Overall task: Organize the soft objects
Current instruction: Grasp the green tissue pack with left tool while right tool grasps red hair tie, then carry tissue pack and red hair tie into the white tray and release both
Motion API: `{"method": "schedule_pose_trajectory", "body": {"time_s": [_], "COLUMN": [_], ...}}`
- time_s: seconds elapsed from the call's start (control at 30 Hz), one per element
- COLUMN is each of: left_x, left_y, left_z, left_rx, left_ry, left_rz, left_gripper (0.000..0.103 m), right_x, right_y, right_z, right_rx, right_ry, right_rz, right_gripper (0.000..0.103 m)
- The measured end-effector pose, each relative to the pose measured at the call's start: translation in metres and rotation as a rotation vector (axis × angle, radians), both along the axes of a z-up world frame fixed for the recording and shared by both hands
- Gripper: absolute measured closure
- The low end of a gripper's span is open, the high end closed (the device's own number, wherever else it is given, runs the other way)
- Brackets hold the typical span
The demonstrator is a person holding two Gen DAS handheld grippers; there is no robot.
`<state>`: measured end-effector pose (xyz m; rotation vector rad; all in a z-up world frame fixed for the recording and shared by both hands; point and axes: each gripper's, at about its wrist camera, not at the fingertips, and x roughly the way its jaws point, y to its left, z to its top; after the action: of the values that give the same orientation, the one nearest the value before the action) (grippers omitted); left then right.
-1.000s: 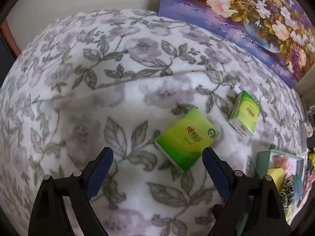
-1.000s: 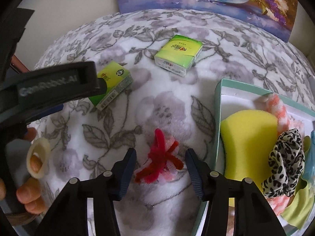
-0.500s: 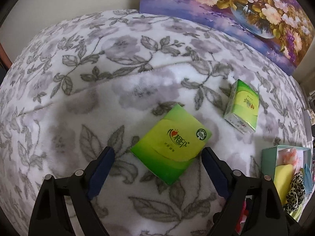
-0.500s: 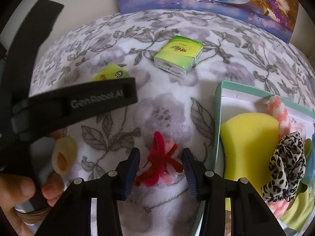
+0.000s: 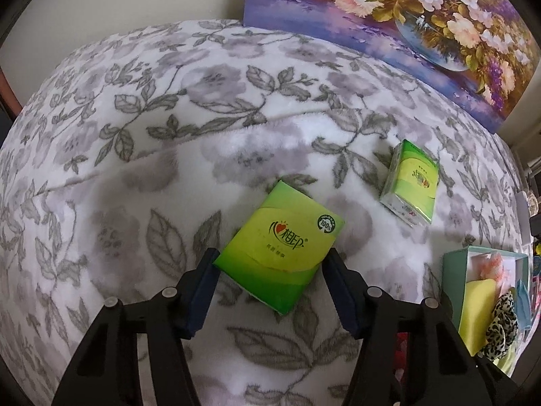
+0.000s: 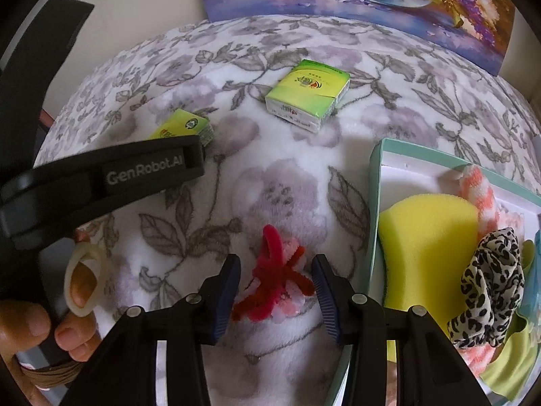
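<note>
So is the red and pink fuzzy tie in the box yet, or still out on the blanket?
Still out. The fuzzy tie lies on the floral blanket between the right tool's fingers, left of the teal box.

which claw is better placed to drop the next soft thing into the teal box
Probably the right claw: it straddles the red and pink fuzzy tie, which lies right beside the teal box. The left claw is closing around a green tissue pack that sits farther from the box.
</note>
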<state>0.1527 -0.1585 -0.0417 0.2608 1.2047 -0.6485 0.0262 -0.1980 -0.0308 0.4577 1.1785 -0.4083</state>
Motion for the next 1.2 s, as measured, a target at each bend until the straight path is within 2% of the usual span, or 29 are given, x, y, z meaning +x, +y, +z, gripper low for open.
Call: {"method": "schedule_pose_trajectory", "body": {"time_s": [0.3,0.53,0.77,0.9,1.03,1.2], "left_x": [-0.001,-0.001,-0.013,-0.030,-0.065,-0.111], "left_y": [0.019,0.028,0.032,0.033,0.034,0.037], "left_z": [0.009,0.024,0.062,0.086,0.109,0.119], "left_rx": [0.038,0.023,-0.020,-0.036,-0.024,-0.035], "left_ry": [0.031,0.037,0.004,-0.003,-0.054,-0.053], "left_rz": [0.041,0.055,0.047,0.025,-0.040,-0.108], "left_gripper": [0.040,0.040,0.040,0.040,0.040,0.040], "right_x": [-0.007,-0.016,-0.032,-0.047,-0.074,-0.117], "right_y": [0.000,-0.005,-0.010,-0.011,-0.015,-0.020], "right_z": [0.004,0.015,0.045,0.063,0.081,0.091], "right_rx": [0.003,0.002,-0.023,-0.036,-0.033,-0.070], "right_ry": [0.018,0.000,-0.040,-0.048,-0.059,-0.036], "right_rz": [-0.001,-0.020,-0.049,-0.081,-0.137,-0.227], "right_gripper": [0.069,0.069,0.069,0.069,0.069,0.069]}}
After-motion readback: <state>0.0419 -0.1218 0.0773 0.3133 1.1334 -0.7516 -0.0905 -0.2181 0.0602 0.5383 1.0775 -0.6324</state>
